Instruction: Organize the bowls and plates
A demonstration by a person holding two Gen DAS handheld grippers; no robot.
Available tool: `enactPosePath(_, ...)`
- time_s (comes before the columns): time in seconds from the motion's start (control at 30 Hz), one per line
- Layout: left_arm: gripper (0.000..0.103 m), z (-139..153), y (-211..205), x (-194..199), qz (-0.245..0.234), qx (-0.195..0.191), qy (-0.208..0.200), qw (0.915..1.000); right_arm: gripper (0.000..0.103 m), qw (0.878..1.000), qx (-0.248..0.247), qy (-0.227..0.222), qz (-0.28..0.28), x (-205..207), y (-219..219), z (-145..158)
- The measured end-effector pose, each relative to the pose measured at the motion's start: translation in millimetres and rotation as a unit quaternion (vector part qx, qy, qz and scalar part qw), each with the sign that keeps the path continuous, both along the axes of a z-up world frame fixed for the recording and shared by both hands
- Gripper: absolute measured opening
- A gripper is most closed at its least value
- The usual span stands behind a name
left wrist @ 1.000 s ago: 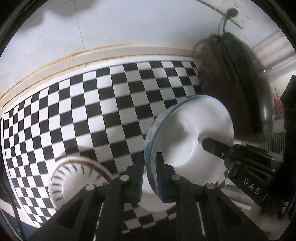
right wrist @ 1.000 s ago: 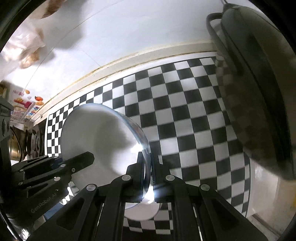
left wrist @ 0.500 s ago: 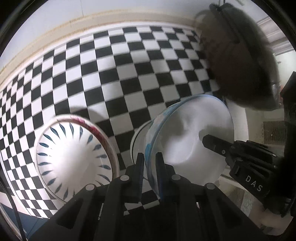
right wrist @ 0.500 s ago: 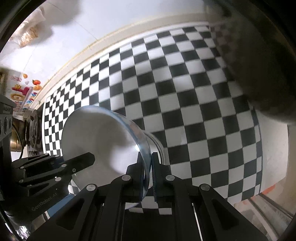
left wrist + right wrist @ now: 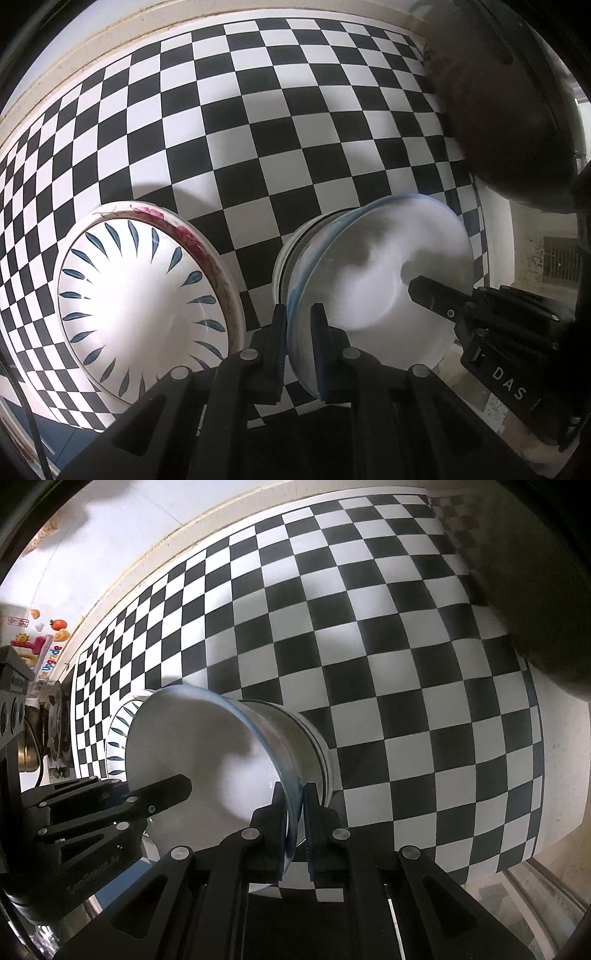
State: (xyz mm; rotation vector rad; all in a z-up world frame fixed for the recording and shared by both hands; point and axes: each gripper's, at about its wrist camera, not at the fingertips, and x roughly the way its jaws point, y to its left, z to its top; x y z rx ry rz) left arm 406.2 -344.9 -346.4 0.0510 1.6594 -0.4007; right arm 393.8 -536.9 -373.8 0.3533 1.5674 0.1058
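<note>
Both tongs, left and right, still pinch the bowl, now lower beside the plate.

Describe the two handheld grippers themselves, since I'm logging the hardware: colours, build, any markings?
Both are matte black, with skeletal linkage arms, silver pivot screws and ribbed, blue-edged finger pads. The left gripper carries faint embossed lettering; the right gripper is marked "DAS" in white.
</note>
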Motion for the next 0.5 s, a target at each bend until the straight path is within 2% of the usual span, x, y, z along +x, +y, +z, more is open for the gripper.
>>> enactPosePath(0.5,0.011,-5.8,-7.7,-2.7,-0.001,0.014,-0.005,0.9999,0.011,1.0,0.006,0.021,-0.003,0.9,0.3,-11.4)
